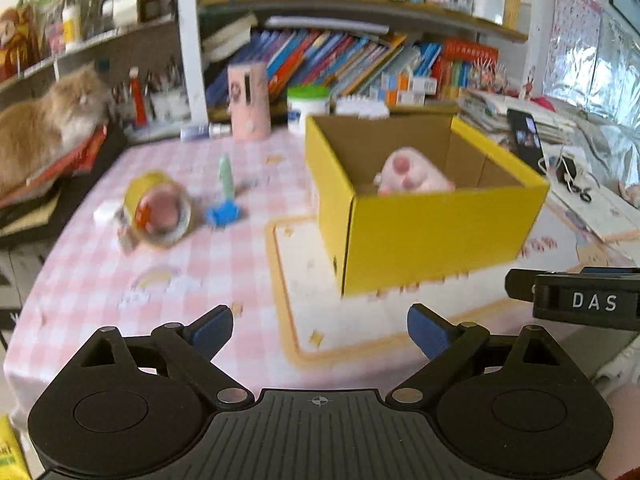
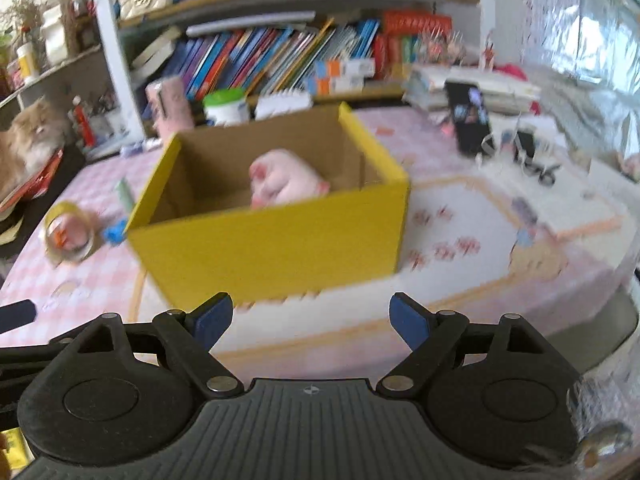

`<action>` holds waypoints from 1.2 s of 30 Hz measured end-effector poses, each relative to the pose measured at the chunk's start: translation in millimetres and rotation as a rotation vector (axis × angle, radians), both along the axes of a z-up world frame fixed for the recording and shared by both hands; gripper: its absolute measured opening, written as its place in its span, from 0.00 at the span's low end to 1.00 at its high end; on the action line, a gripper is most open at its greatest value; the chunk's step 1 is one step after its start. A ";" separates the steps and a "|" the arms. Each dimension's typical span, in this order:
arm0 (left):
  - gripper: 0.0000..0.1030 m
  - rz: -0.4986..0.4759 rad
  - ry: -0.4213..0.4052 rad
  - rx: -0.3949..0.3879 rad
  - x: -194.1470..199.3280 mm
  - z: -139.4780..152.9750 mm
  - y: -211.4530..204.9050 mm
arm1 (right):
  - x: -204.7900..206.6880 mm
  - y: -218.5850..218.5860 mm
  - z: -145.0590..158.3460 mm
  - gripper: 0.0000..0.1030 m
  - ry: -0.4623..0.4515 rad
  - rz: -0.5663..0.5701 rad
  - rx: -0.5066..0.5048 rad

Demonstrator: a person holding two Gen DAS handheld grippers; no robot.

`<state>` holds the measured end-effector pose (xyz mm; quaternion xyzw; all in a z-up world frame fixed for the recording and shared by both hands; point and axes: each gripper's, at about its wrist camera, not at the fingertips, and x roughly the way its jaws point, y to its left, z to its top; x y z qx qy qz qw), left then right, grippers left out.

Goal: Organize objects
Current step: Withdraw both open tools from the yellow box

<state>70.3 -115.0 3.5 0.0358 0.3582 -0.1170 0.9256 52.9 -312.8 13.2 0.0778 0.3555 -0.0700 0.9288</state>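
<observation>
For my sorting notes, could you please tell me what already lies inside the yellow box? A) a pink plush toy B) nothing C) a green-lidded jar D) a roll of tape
A: a pink plush toy lies inside the yellow box, while the roll of tape sits on the table outside.

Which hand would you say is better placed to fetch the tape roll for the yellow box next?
Probably the left. The left gripper is open and empty, and the tape roll lies left of the yellow box with bare cloth before it. From the right gripper, the box stands in front.
</observation>
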 end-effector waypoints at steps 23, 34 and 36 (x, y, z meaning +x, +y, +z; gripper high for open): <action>0.93 0.132 0.033 0.034 -54.0 -3.0 103.9 | -36.2 117.1 -10.2 0.81 0.047 0.179 0.030; 0.93 0.204 -0.003 0.018 -63.0 2.7 144.7 | -35.2 158.9 -4.6 0.80 0.022 0.237 0.002; 0.93 0.207 -0.008 0.017 -63.3 4.0 149.0 | -35.8 164.1 -3.6 0.80 0.017 0.242 -0.001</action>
